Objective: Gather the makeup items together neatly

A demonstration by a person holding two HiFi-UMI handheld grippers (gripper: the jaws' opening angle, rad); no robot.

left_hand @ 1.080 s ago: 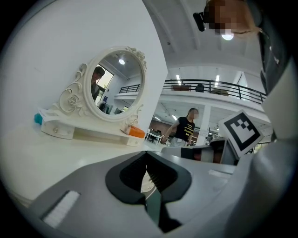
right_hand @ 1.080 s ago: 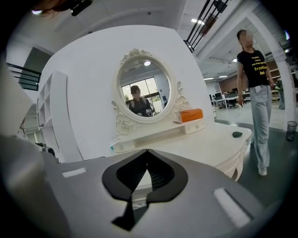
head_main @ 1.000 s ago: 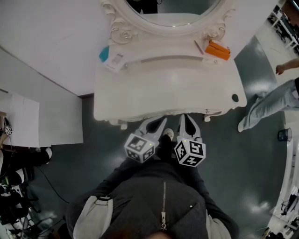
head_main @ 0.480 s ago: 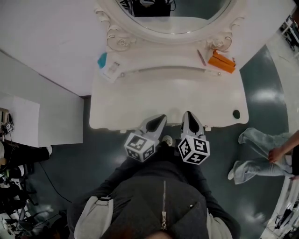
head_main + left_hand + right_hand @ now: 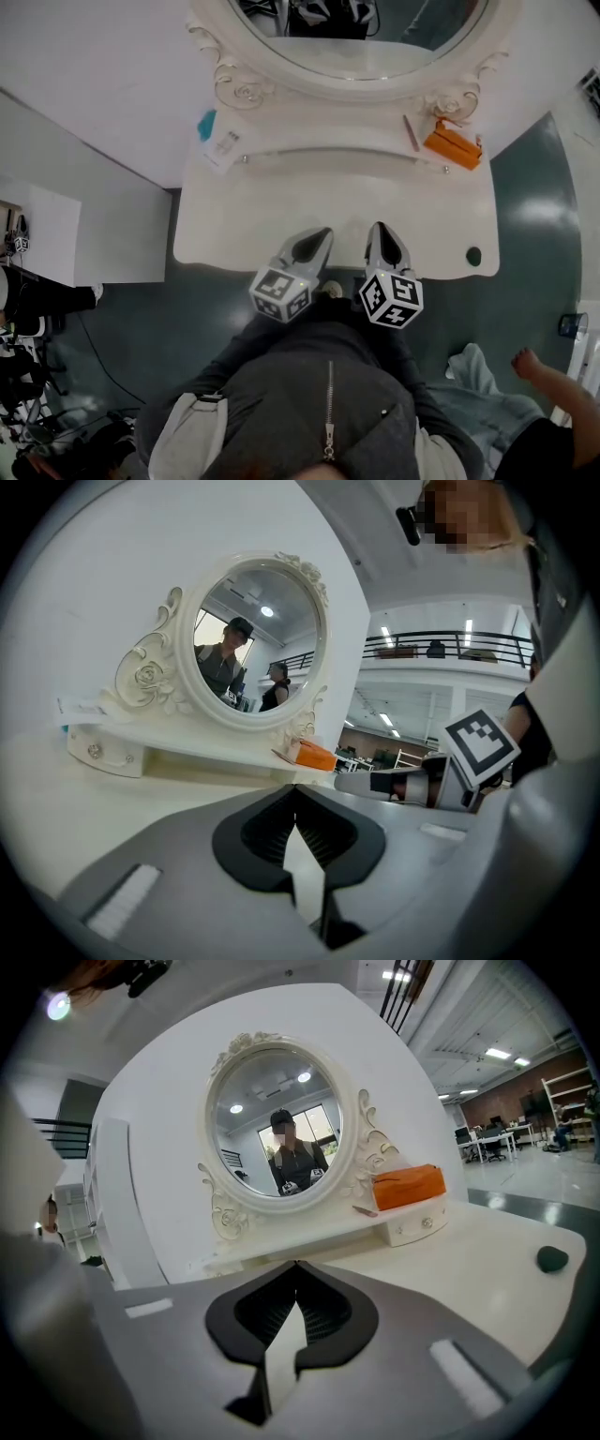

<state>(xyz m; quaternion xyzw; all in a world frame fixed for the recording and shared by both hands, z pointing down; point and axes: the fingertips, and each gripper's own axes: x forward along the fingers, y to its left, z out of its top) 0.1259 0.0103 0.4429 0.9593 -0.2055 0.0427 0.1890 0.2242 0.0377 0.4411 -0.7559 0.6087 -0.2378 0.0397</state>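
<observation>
- Left gripper [image 5: 314,242]: jaws clenched tip to tip, nothing btwn them. It sits over the front edge of the dressing table [image 5: 281,206], below the mirror [image 5: 361,52], slightly left of its centre.
- Right gripper [image 5: 384,240]: jaws pressed shut too, empty. Below the mirror's centre, just beside the other gripper.
- Orange case [image 5: 454,148]: on the raised shelf [image 5: 347,141] at the mirror's lower right, by the frame scroll.
- Thin pencil-like stick [image 5: 411,133]: same shelf, just left of the orange case, nearer the mirror.
- Teal item [image 5: 206,124] & white packet [image 5: 222,148]: close together at the mirror's lower left, on the shelf's far end.
- Small dark round item [image 5: 473,255]: alone on the tabletop's front corner, well below-right of the mirror.
- Both grippers are well apart from every item.
</observation>
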